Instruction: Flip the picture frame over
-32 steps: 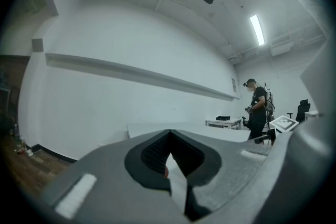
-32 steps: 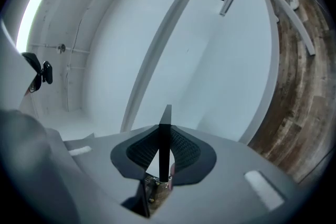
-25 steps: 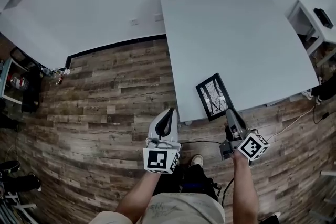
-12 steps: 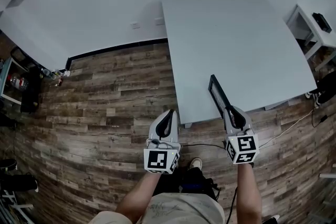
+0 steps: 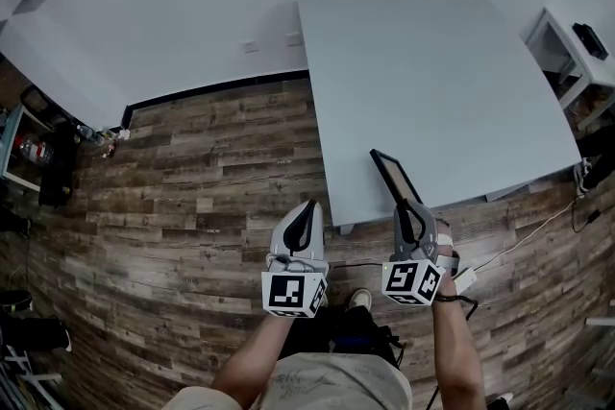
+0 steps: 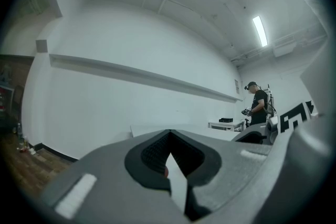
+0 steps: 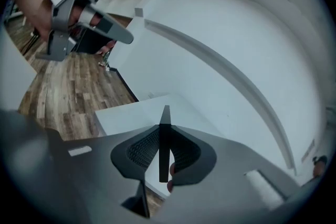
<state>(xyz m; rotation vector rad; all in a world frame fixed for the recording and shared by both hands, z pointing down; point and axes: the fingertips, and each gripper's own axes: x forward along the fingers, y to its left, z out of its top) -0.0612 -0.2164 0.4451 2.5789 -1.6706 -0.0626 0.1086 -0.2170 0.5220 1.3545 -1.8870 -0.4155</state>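
1. Nearest, at the left: left hand-held gripper (image 5: 308, 208), jaws brought together on nothing, level over the wood floor (image 5: 211, 206). Just off the tabletop's near corner and apart from the frame.
2. Just to its right: right hand-held gripper (image 5: 405, 206), jaws narrowed and clamped on the near end of the picture frame (image 5: 392, 176). Frame shows edge-on as a thin dark bar between the pads in the right gripper view.
3. Straight ahead of those jaws: the frame itself, up on edge and leaning, one dull brownish face showing to the head view. Long axis in line with the gripper, running away from the body. Hangs over the near edge of the tabletop (image 5: 432, 72); contact with the surface not clear.
4. Farther on: bare tabletop, room enough to lay the frame flat.
5. Judged: flip partway through. Calls for more wrist roll from the right hand, then lowering flat. Left hand farther off and not needed.
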